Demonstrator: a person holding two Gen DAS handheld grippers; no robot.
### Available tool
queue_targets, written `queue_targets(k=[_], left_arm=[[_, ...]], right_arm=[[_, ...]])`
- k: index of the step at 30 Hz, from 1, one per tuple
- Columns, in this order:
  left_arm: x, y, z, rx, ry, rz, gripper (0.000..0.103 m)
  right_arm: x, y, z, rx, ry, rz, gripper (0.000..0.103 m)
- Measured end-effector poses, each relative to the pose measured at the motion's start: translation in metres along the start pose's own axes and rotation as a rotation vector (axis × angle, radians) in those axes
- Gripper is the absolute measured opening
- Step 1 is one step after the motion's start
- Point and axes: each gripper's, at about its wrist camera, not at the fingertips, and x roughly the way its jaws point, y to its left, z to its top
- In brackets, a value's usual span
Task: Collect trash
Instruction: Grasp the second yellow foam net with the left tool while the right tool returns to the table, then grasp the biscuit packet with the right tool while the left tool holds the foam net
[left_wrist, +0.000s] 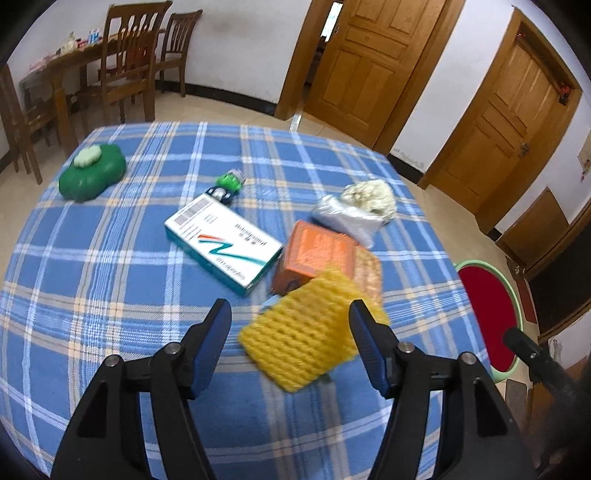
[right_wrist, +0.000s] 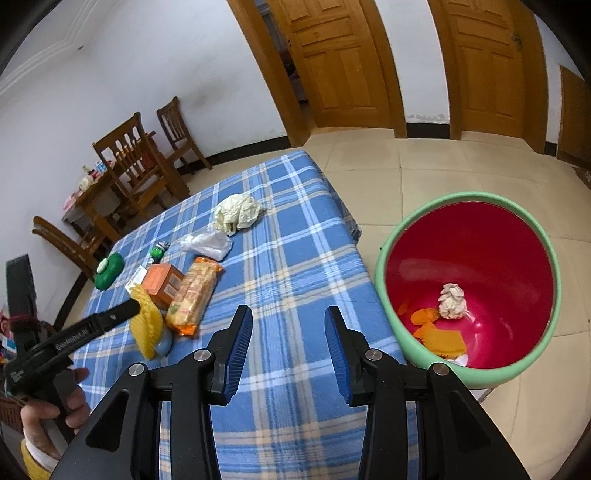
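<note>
A yellow foam fruit net (left_wrist: 306, 332) lies on the blue plaid table, between the open fingers of my left gripper (left_wrist: 290, 314), which hovers just over it; it also shows in the right wrist view (right_wrist: 147, 325). Behind it lie an orange box (left_wrist: 314, 254), a biscuit packet (right_wrist: 192, 295), a white and teal carton (left_wrist: 225, 243), a clear plastic bag (left_wrist: 351, 218) and a crumpled paper wad (left_wrist: 369, 195). My right gripper (right_wrist: 288, 321) is open and empty over the table's right edge, beside the red bin (right_wrist: 476, 280) with a green rim, which holds crumpled paper and orange scraps.
A green clover-shaped case (left_wrist: 92, 171) and a small green toy (left_wrist: 229, 182) sit on the far side of the table (left_wrist: 110, 295). Wooden chairs (left_wrist: 129, 62) and a side table stand by the far wall. Two wooden doors (left_wrist: 358, 62) are at the back.
</note>
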Motion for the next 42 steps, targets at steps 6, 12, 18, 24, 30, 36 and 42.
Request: queue_targets(k=[6,12,18,24,30,36,42], left_arm=[[0.014,0.011,-0.007,-0.032,0.047,-0.032,0.066],[0.022,0.017,-0.011,-0.072,0.076,-0.102,0.066],[0.023,0.019,-0.014,-0.085,0.1,-0.208,0.051],[0.017,0.012,-0.017,-0.061,0.101,-0.304,0.025],[-0.004,0.014,-0.014,-0.05,0.048,-0.326,0.021],[-0.038,0.035,0.001,-0.032,-0.096,-0.173,0.021],[-0.044,0.057,0.006,-0.076,-0.131,-0.11,0.021]], right_arm=[[0.008,0.01,-0.001,-0.021,0.019,-0.003,0.042],[0.013,0.018,-0.004,-0.034,0.032,-0.009,0.042],[0.017,0.026,-0.007,-0.05,0.043,-0.014,0.042],[0.019,0.033,-0.008,-0.067,0.05,-0.016,0.042],[0.022,0.046,-0.008,-0.092,0.056,-0.01,0.042],[0.033,0.068,-0.006,-0.137,0.067,0.019,0.042],[0.053,0.095,-0.006,-0.193,0.101,0.054,0.047]])
